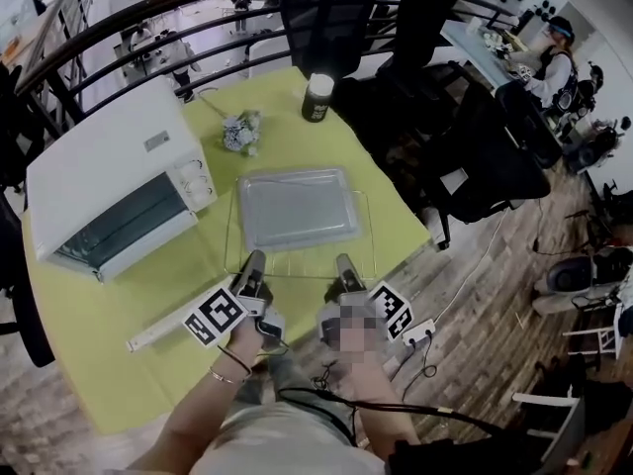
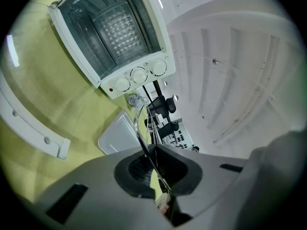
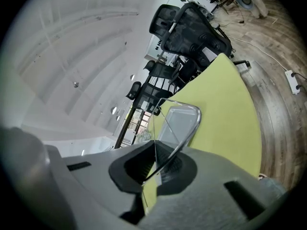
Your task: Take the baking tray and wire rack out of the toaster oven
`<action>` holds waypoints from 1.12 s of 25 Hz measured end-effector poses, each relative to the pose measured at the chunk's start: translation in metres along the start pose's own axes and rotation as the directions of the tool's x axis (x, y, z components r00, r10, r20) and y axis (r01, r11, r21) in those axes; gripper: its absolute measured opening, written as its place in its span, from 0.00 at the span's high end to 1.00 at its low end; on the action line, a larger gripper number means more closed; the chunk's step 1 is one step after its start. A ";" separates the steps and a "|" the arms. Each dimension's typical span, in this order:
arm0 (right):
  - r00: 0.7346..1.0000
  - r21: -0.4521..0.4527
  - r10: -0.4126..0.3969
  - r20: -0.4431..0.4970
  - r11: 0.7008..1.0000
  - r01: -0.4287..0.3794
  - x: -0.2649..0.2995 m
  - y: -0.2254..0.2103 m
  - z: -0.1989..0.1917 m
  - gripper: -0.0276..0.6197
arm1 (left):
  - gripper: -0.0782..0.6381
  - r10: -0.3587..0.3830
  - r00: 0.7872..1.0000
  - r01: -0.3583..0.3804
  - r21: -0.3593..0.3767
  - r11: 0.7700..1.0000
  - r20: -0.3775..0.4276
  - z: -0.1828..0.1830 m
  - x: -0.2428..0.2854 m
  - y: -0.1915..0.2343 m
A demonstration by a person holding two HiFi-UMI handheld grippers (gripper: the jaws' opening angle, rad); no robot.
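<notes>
Tray [image 1: 297, 208] on wire rack [image 1: 297, 262] — left gripper [image 1: 255, 258], right gripper [image 1: 343, 261] clamp rack.

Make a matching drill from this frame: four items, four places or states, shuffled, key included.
Items:
1. baking tray
2. wire rack
3. toaster oven
4. black cup

Places or states:
A. near edge clamped by the left gripper and the right gripper
B. far edge of the table
C. lying on the wire rack
D. left side of the table

Pairs: 1-C, 2-A, 3-D, 4-B

Baking tray [image 1: 297, 209] sits on wire rack [image 1: 297, 261] — beside toaster oven [image 1: 104, 181].
</notes>
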State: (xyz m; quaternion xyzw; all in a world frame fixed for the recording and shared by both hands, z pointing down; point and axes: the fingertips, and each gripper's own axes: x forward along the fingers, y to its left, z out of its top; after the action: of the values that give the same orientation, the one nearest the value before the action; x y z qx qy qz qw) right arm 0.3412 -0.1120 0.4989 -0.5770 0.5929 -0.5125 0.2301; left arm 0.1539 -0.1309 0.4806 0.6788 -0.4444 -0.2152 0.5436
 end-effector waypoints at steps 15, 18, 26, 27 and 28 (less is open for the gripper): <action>0.996 0.017 -0.039 -0.076 0.999 0.040 0.038 -0.038 0.023 0.96 | 0.88 0.094 0.996 -0.093 -0.059 0.994 0.006 -0.020 0.044 0.028; 0.995 0.014 -0.044 -0.087 0.999 0.045 0.047 -0.042 0.026 0.96 | 0.88 0.108 0.994 -0.107 -0.066 0.992 0.009 -0.021 0.051 0.034; 0.992 0.015 -0.060 -0.115 0.998 0.062 0.066 -0.055 0.031 0.96 | 0.88 0.149 0.989 -0.147 -0.104 0.984 0.014 -0.025 0.065 0.051; 0.991 0.015 -0.061 -0.119 0.998 0.064 0.068 -0.056 0.031 0.96 | 0.88 0.153 0.988 -0.151 -0.106 0.983 0.015 -0.025 0.066 0.053; 0.990 0.014 -0.063 -0.123 0.998 0.065 0.070 -0.057 0.030 0.96 | 0.88 0.157 0.987 -0.155 -0.108 0.982 0.017 -0.025 0.067 0.055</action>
State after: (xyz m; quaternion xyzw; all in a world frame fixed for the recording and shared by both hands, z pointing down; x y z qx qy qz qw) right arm 0.3771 -0.1757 0.5598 -0.5609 0.5825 -0.5594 0.1819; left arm 0.1877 -0.1739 0.5524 0.6090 -0.4908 -0.2039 0.5887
